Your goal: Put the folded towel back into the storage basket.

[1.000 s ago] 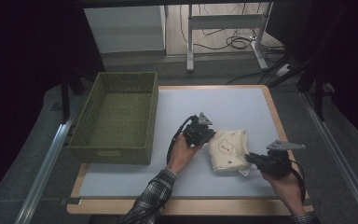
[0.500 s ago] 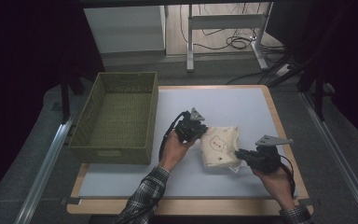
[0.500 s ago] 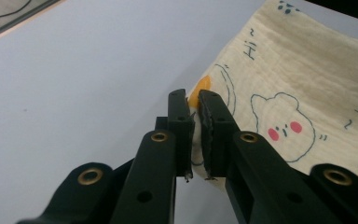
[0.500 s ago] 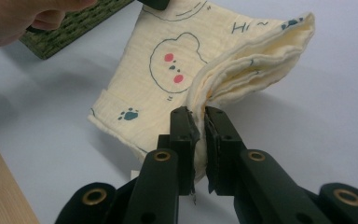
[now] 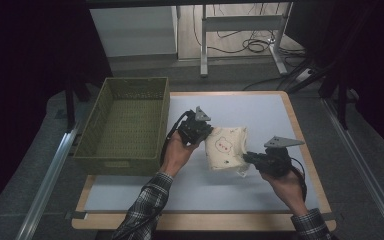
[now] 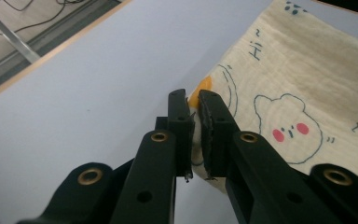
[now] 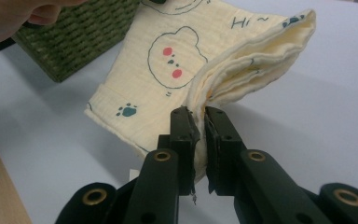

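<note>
A folded cream cloth (image 5: 226, 147) printed with bear faces hangs between both grippers, lifted off the white mat (image 5: 260, 112). My left gripper (image 5: 206, 134) is shut on the cloth's left corner; in the left gripper view the cloth (image 6: 303, 107) is pinched between the black jaws of that gripper (image 6: 195, 100). My right gripper (image 5: 246, 159) is shut on the lower right corner. In the right gripper view the layered edge of the cloth (image 7: 182, 70) runs into that gripper (image 7: 198, 116).
A green woven basket (image 5: 122, 125) with nothing in it stands at the left of the mat, close beside the left hand; its corner (image 7: 74, 37) also appears in the right gripper view. A wooden board edge (image 5: 310, 165) borders the mat. Table legs and cables lie beyond.
Both hands have carried the cloth leftward toward the basket and raised it. The cloth now hangs clear of the mat rather than resting on it.
</note>
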A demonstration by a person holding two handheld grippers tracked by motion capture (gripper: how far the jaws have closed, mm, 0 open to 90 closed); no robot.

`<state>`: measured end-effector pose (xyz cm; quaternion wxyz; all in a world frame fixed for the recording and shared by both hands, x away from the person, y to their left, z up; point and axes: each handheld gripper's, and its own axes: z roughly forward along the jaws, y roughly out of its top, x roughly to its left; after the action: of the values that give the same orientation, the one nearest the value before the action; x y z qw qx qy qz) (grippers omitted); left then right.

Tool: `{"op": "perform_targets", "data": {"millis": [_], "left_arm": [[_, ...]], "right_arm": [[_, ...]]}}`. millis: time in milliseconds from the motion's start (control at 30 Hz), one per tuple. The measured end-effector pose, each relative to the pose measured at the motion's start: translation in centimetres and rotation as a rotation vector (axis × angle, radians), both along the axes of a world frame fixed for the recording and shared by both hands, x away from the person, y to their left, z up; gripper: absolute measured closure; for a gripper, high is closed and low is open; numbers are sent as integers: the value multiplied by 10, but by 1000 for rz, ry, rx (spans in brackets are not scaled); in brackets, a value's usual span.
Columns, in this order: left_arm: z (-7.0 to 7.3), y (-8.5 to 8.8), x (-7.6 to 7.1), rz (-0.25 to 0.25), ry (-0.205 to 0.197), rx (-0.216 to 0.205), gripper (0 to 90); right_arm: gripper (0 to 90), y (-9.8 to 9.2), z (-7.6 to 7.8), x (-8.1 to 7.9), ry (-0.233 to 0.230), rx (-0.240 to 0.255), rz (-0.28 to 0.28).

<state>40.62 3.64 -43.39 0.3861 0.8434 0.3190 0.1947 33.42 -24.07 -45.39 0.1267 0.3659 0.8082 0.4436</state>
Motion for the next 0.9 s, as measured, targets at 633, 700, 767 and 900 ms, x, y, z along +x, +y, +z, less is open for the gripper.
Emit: {"op": "perform_targets", "data": {"millis": [633,700,767,900], "left_arm": [[38,41,8,92,-102,88,838],[39,44,8,102,-111,97,838],[41,48,9,109,-114,106,838],[45,59,10,135,-124,110,838]], "right_arm": [[822,49,32,23,-33,10,50],[822,53,33,25,-38,9,54],[823,58,35,27,-40,10,56],[822,70,40,33,-43,12,65]]}}
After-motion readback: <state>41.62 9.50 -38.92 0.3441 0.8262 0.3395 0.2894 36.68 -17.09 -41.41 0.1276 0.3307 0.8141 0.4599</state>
